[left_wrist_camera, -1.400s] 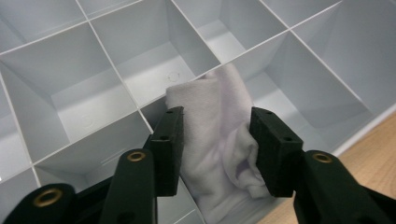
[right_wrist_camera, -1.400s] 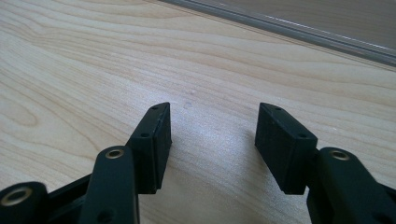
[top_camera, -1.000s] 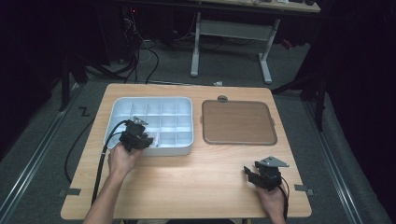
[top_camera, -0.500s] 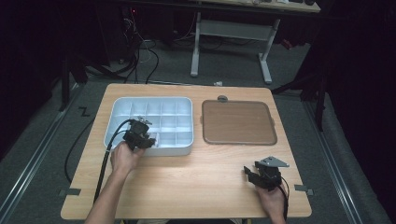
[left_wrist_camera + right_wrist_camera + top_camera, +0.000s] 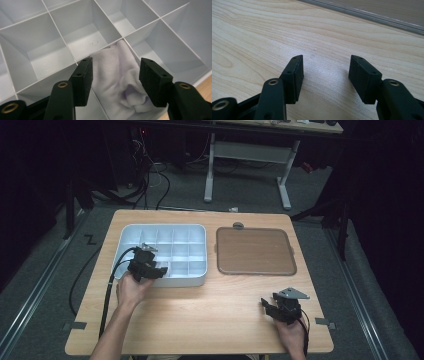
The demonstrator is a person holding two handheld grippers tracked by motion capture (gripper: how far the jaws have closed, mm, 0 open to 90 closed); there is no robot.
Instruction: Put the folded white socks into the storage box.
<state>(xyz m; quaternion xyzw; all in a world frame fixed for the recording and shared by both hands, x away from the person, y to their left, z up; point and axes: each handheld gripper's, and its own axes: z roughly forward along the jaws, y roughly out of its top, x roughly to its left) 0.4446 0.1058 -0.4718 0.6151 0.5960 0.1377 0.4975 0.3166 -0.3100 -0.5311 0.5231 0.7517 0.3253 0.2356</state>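
Left gripper (image 5: 159, 268) is hanging over the near edge of the white tray (image 5: 200, 231), jaws spread wide, having just been opening. The left gripper view shows a white cloth (image 5: 120, 82) lying between the jaws, pads standing clear of it on either side, nothing pinched. The cloth is sitting in a near-row compartment, bunched at the end closest to the gripper and stretching away toward the divider cross; its long axis is running along the jaws' line of sight, slightly up the compartment wall at the far end.

From the high view the cloth is too small to tell apart from the tray (image 5: 200, 231); that view is giving the layout instead: tray on the table's (image 5: 210, 320) left half, brown mat (image 5: 255, 251) just beside it on the right.

Right gripper (image 5: 272, 309) is resting near the table's near right corner, well apart from the tray. Its own view shows jaws standing open over bare wood (image 5: 262, 32), gripping nothing, the mat's edge (image 5: 367, 15) crossing the top.
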